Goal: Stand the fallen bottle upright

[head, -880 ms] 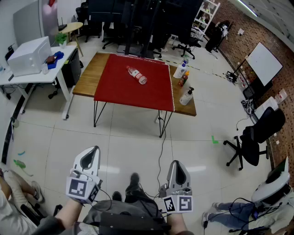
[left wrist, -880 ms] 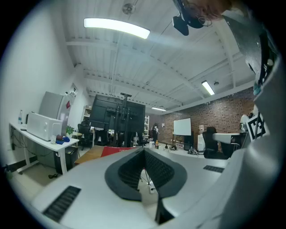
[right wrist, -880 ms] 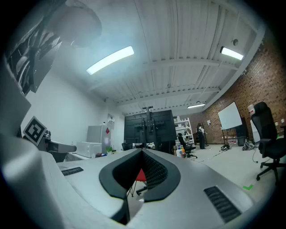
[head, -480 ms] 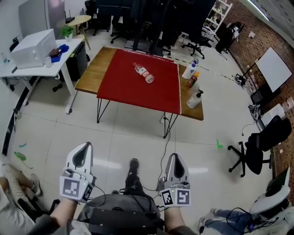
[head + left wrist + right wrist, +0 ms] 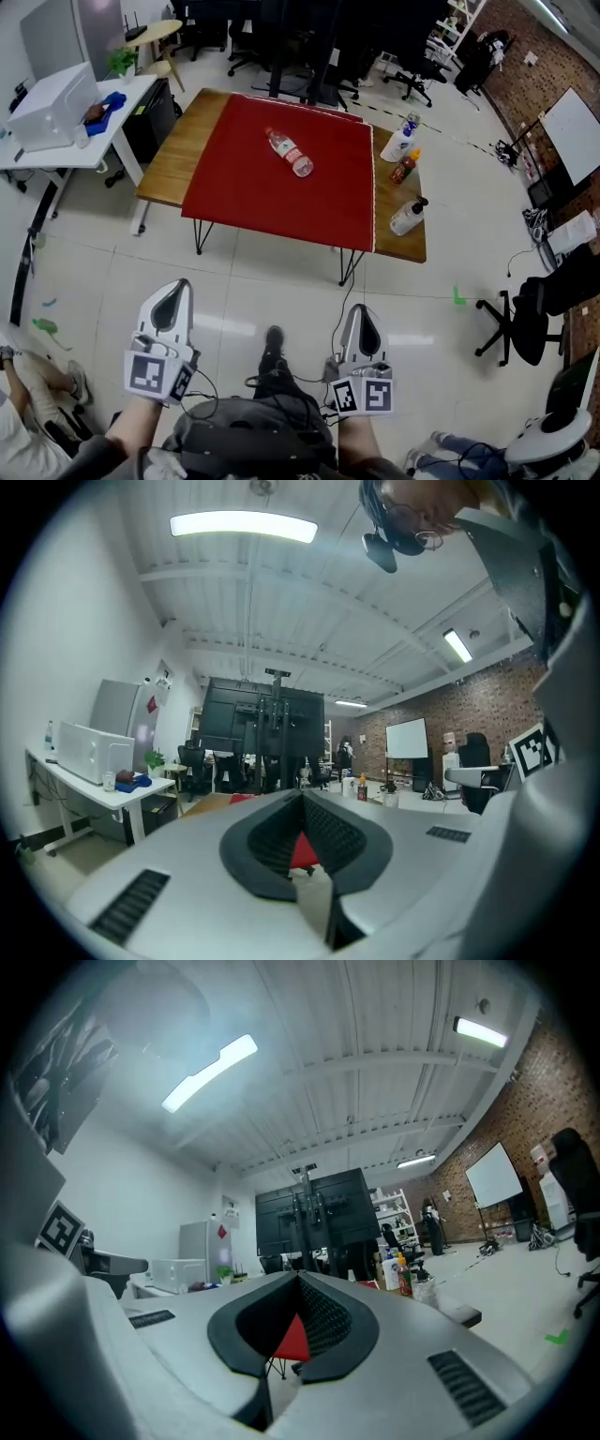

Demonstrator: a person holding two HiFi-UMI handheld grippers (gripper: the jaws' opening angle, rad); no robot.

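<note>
- Plastic bottle lies on its side on the red cloth, in the far half of the tabletop, about midway between the left and right ends.
- It lies diagonal, one end toward the far-left corner and the other toward the near-right. Clear body, red label band. Nothing touches it.
- Red cloth covers the middle of the wooden table. Bare wood strips show at the left and right ends.
- Three upright bottles stand on the bare right-end strip: a white bottle by the far-right corner, a small red-brown bottle with orange cap just beside it, and a white pump bottle nearer the near-right corner.
- Left gripper has its jaws closed, tips meeting, nothing between them. The red cloth only shows through the gap far behind.
- Right gripper has its jaws closed too, tips together, empty.
- Both grippers are held over the tiled floor on the near side of the table, well apart from it, both pointing toward the table, a marker cube on each.
- White desk stands left of the table with a white printer on it.
- Black office chair stands on the floor to the right, and a whiteboard stands far right.
</note>
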